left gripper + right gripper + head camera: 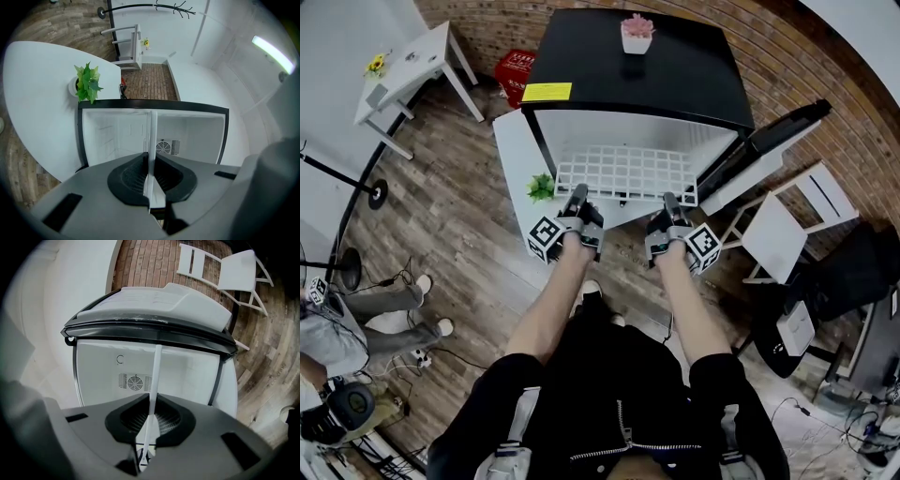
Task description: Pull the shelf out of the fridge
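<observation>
A white wire shelf [623, 173] sticks out level from the open front of a small fridge with a black top [656, 80]. My left gripper [577, 196] is shut on the shelf's front edge at its left part, and my right gripper [669, 202] is shut on the same edge at its right part. In the left gripper view the shelf [150, 140] runs edge-on as a white strip between the dark pads of the left gripper [151, 174], with the empty white fridge interior [117, 133] behind. The right gripper view shows the shelf [155, 373] likewise pinched in the right gripper [151, 417].
The fridge door [769, 141] hangs open to the right. A pink potted plant [637, 33] stands on the fridge top. A green plant [541, 187] sits on a round white table [511, 150] at the left. A white folding chair [787, 225] stands right. A person sits at far left [384, 319].
</observation>
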A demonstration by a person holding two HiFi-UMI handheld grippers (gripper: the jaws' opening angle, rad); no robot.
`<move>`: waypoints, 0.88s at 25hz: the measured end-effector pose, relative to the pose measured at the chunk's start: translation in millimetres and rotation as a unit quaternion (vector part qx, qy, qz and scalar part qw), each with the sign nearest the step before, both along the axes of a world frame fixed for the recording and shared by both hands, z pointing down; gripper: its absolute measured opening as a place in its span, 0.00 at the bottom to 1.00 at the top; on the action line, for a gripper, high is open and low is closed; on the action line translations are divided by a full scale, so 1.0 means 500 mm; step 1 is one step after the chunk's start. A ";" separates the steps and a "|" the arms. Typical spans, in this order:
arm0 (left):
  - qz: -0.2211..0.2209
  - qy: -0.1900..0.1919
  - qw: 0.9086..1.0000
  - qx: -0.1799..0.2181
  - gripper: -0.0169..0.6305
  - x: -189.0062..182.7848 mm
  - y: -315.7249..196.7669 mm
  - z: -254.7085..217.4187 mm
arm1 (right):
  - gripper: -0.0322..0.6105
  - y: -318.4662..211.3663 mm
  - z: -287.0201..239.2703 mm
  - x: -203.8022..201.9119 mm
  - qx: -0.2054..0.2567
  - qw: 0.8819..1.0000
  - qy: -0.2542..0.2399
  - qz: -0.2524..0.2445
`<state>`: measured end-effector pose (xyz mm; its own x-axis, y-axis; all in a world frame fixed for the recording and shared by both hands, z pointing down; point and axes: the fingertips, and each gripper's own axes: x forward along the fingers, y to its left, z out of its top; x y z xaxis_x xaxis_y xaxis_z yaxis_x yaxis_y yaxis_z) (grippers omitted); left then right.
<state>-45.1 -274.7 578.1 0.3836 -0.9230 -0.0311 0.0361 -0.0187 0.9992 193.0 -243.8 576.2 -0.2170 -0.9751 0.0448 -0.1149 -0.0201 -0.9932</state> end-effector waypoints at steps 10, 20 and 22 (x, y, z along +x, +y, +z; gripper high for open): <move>-0.001 -0.001 1.000 0.003 0.09 -0.003 0.035 0.000 | 0.10 0.032 0.003 -0.001 0.002 1.000 -0.005 -0.002; -0.003 0.004 1.000 0.001 0.09 -0.005 0.067 -0.001 | 0.11 0.063 0.003 -0.004 0.004 1.000 -0.009 -0.007; -0.002 0.003 1.000 0.000 0.09 -0.007 0.082 0.000 | 0.11 0.079 0.002 -0.006 0.006 1.000 -0.009 -0.007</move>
<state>-48.7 -233.9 578.3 0.3799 -0.9244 -0.0342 0.0425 -0.0195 0.9989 190.1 -204.4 577.4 -0.2318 -0.9723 0.0293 -0.0972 -0.0069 -0.9952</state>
